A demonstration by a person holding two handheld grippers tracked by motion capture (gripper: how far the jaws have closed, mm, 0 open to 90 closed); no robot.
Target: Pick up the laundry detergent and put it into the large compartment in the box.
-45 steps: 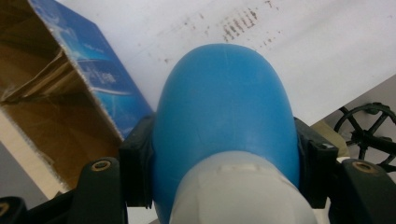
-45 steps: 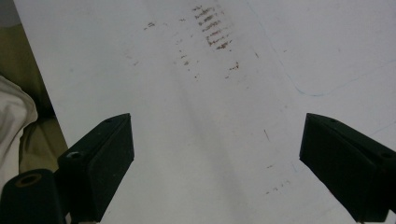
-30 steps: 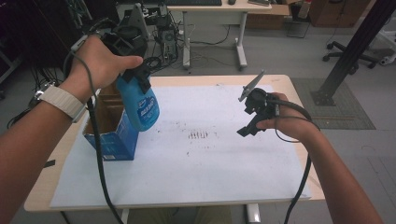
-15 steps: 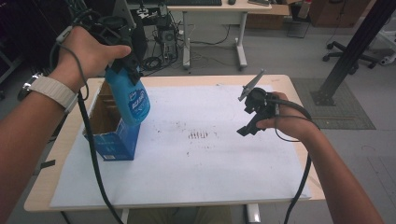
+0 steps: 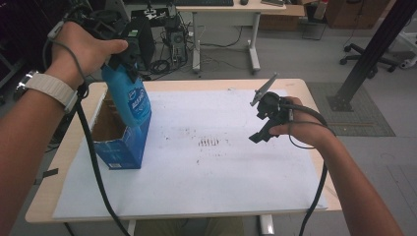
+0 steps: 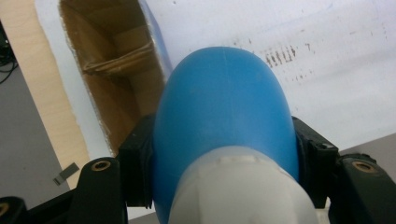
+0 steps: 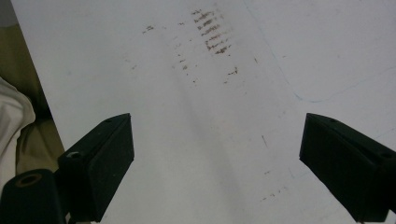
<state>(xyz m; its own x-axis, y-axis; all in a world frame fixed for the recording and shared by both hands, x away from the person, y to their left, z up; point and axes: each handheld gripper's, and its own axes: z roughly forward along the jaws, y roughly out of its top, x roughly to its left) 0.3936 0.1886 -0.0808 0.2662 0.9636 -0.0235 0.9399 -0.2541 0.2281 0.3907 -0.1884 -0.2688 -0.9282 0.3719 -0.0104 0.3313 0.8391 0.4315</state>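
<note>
The left gripper [image 5: 129, 66] is clamped on a blue bottle [image 5: 129, 101], its two black jaws pressing the bottle's sides just below the white neck; in the left gripper view the bottle [image 6: 224, 116] swells out between the jaws and blocks much of what lies beyond. The person's left hand [image 5: 86, 46] holds that gripper high at the bench's left end, so the bottle hangs tilted in the air, its lower end over the open top of a blue cardboard box [image 5: 120, 147]. Whether the bottle's base touches the box rim I cannot tell. The box stands on the left part of the bench [image 5: 44, 196], its top flaps open and its brown inside bare as far as the left gripper view shows [image 6: 116, 70]. A white sheet [image 5: 206, 182] covers most of the bench top, marked near its middle with a small patch of dark smudges [image 5: 210, 142]; the same smudges [image 7: 212, 32] appear in the right gripper view.

The right gripper [image 5: 263, 123] is spread wide with nothing between its jaws. The right hand [image 5: 300, 129] holds it above the sheet at the right side of the bench, well apart from the bottle and the box, with its grey plate sticking up and its cable looping back along the forearm.
</note>
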